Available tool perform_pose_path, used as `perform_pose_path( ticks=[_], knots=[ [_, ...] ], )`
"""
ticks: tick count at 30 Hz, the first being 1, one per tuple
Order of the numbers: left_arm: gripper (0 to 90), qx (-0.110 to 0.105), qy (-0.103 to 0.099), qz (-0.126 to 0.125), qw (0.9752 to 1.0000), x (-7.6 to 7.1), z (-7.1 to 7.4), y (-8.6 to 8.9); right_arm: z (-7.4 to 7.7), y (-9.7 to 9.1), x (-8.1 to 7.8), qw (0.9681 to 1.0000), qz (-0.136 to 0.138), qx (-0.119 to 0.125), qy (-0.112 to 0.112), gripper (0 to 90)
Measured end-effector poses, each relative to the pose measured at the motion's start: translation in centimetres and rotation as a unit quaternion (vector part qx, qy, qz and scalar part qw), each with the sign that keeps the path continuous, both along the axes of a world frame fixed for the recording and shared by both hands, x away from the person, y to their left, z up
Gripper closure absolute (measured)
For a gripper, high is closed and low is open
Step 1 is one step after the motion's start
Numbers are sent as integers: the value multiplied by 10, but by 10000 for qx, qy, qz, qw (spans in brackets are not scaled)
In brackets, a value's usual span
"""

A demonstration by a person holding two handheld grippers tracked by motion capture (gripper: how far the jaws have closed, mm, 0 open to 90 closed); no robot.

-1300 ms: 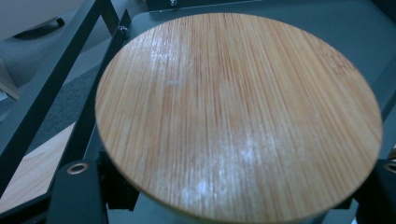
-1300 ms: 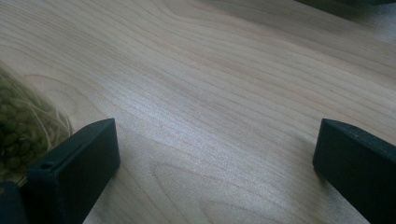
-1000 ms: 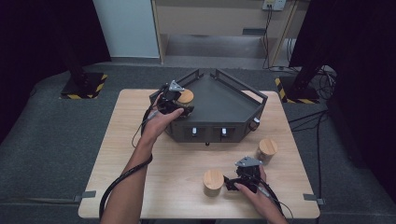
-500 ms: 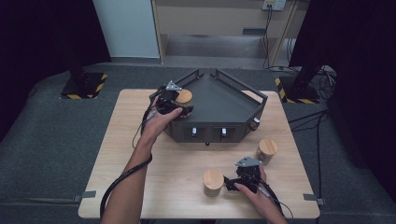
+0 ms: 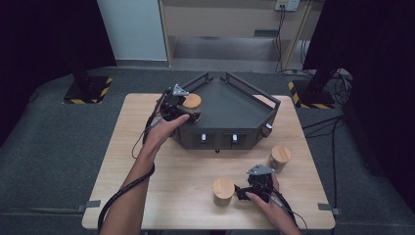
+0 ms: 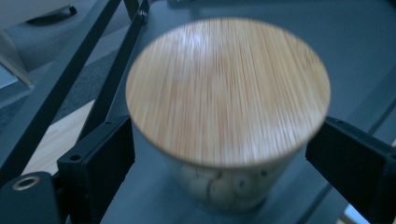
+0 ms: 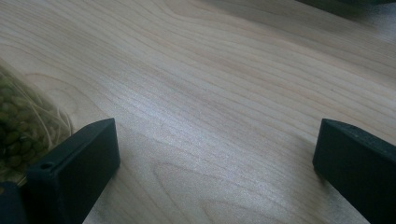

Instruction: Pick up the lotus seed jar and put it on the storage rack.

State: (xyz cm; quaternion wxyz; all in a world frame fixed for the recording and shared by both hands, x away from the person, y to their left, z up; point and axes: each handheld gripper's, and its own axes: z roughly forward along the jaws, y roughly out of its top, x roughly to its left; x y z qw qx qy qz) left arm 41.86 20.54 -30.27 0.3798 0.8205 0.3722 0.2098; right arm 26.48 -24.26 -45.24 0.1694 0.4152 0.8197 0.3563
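Left gripper point(image 5: 182, 105) at left corner of dark tray point(image 5: 230, 105), jaws just opened, now spread either side of jar point(image 5: 191, 105) with wooden lid; pads clear of glass, jar between them, standing upright on tray floor by tray rail. Left gripper view: jar point(image 6: 228, 100) blurred, pale contents under lid.

Right gripper point(image 5: 244, 190) low over surface point(image 5: 147, 181), jaws wide open on bare wood. Second jar point(image 5: 223, 191) just beside its left jaw, apart. Third jar point(image 5: 280, 157) near tray's right front.
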Motion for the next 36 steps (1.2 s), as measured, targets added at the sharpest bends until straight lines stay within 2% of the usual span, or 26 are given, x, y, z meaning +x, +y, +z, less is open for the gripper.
perform_pose_path(
  ticks=[7, 9, 14, 18, 22, 28, 36],
  knots=[
    [54, 3, -81, 74, 9999, -22, 0, 8, 0, 0, 0, 10000, 9, -1, 12, 6],
    [52, -117, -123, 98, 9998, -27, 0, 13, 0, 0, 0, 10000, 10, -2, 11, 6],
    [52, -228, -180, 239, 9993, -40, 1, 21, 0, 0, 0, 10000, 10, -3, 12, 6],
    [52, -178, -190, 254, 9993, -52, 1, 28, 0, 0, 0, 10000, 9, -4, 12, 6],
    [52, -233, -167, 310, 9991, -65, 0, 36, 0, 0, 0, 10000, 10, -8, 11, 6],
    [51, -96, -163, 315, 9993, -81, -3, 43, 0, 0, 0, 10000, 8, -10, 11, 6],
    [49, -143, -123, 404, 9990, -99, -8, 53, 0, 0, 0, 10000, 8, -9, 12, 5]
  ],
)
